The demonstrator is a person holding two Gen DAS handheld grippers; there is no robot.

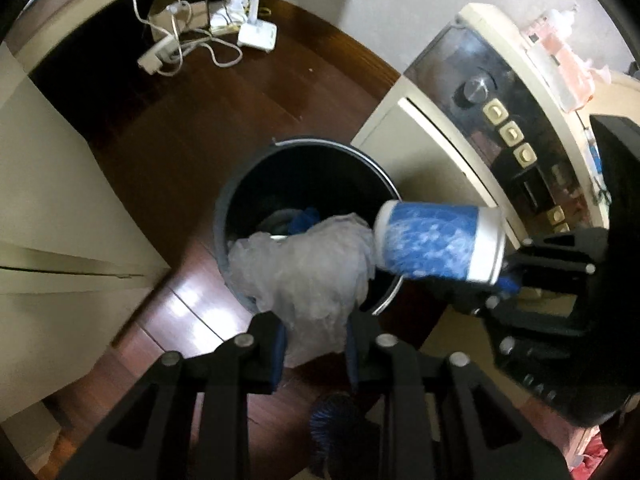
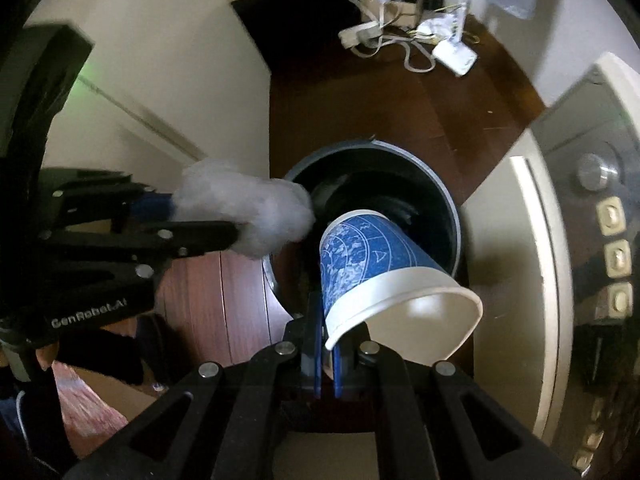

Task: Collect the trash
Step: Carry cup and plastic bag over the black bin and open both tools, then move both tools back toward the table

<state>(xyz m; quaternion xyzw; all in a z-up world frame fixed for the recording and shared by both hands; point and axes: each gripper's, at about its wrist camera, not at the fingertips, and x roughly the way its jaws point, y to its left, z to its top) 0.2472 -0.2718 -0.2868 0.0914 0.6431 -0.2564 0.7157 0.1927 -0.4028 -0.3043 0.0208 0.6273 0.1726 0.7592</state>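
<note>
A dark round bin (image 1: 320, 145) stands on the wooden floor with some trash inside. My left gripper (image 1: 314, 340) hangs just over its near rim. A crumpled grey-white wad (image 1: 304, 268) sits between its blue pads, and the jaws stand apart around it. In the right wrist view the same wad (image 2: 248, 212) shows at the left fingertips, beside the bin (image 2: 376, 152). My right gripper (image 2: 328, 356) is shut on the rim wall of a blue and white paper cup (image 2: 372, 256). The cup (image 1: 436, 244) lies tilted above the bin's edge.
A cream appliance (image 1: 432, 152) with a dark panel, knob and buttons stands right against the bin. Cream cabinet fronts (image 1: 48, 184) close off the left. A power strip, cables and a white router (image 1: 256, 34) lie on the floor at the back.
</note>
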